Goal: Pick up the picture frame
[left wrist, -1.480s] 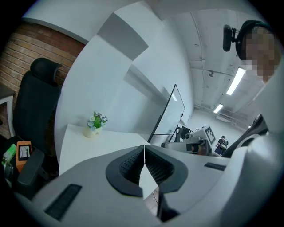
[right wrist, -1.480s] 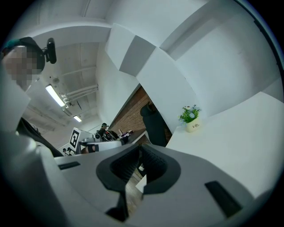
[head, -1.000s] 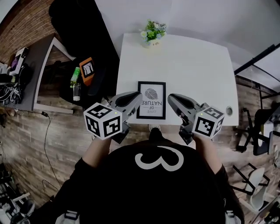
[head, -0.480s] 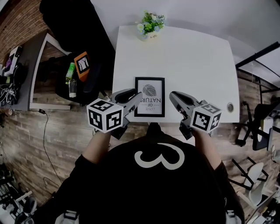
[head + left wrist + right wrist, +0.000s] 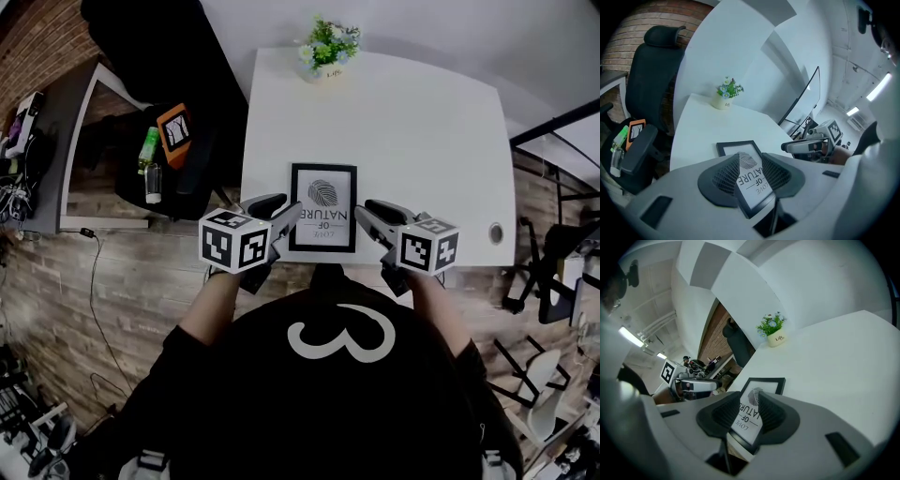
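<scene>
Printed "LOVE OF NATURE", the picture frame [image 5: 323,207] is flanked at the desk's [image 5: 422,122] near edge by the left gripper [image 5: 289,214], fingers [image 5: 724,176] opening, and the right gripper [image 5: 366,212], fingers [image 5: 723,413] parted, both empty.

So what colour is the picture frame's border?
Black. The picture frame shows best in the head view.

Black picture frame [image 5: 323,208] lies flat on table [image 5: 422,141].

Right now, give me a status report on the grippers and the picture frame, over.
Left gripper jaws opening, gripping nothing. Right gripper open, empty. Picture frame flat on table between them. Nothing in the way.
</scene>
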A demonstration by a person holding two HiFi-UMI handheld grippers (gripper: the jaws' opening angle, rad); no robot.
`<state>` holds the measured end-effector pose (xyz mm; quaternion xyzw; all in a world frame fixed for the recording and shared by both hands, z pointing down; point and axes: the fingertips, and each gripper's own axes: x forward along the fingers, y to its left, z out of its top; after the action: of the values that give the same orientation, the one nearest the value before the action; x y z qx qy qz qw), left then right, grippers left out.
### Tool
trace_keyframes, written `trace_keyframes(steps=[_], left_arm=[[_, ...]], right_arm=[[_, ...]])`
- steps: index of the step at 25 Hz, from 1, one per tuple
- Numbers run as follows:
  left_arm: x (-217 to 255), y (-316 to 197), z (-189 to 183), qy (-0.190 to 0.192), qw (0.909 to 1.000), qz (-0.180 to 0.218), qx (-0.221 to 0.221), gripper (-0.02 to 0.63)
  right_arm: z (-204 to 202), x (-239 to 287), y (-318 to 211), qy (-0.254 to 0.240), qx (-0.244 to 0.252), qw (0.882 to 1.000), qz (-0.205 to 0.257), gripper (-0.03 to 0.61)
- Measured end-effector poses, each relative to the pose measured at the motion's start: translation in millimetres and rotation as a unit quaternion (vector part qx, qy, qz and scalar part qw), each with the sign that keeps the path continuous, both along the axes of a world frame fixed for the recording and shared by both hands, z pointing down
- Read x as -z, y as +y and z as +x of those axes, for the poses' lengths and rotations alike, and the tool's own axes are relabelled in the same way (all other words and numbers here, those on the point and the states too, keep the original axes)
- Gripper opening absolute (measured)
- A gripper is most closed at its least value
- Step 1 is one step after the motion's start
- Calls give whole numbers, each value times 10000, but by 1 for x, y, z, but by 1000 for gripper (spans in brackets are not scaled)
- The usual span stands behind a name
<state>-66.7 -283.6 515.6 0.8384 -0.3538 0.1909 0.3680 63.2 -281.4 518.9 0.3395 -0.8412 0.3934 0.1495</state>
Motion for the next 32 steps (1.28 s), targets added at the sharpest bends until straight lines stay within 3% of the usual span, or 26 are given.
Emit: trace_keyframes(steps=[9, 16, 32], left_arm=[[-46, 2, -2, -312, 9982, -510, 1, 143], [-68, 1, 1, -492, 9962, -714, 24, 143], [-93, 1, -4, -717, 9931, -907, 191, 143]], right_arm=[[0, -47, 1, 447, 82, 9977, -510, 118], [5, -74, 2, 1002, 152, 9927, -653, 118], [-1, -93, 0, 1206, 20, 9893, -823, 121]])
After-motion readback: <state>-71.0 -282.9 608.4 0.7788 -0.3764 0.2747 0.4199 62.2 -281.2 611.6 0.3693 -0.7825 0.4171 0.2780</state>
